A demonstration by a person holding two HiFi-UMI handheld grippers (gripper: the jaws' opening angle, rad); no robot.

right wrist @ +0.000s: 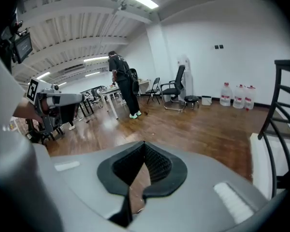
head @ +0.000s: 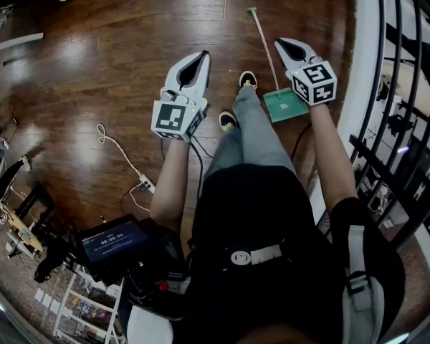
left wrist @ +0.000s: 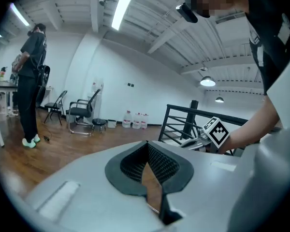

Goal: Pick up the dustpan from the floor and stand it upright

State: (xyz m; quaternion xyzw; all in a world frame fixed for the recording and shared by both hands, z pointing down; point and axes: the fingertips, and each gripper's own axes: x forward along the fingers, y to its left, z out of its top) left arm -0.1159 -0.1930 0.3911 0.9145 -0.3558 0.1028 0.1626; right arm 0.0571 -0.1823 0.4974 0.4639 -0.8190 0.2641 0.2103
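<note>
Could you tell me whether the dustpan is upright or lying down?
Lying down: the dustpan lies flat on the wooden floor, its long handle stretched along the boards.

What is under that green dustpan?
Brown wooden floor shows all around the dustpan, which lies flat on it. Anything directly beneath the pan is covered.

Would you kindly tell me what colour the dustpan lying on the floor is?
The dustpan is green, seen best in the head view.

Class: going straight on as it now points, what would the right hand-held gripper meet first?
Most likely the wooden floor near the far end of the dustpan handle; depth is unclear, so perhaps the handle itself.
</note>
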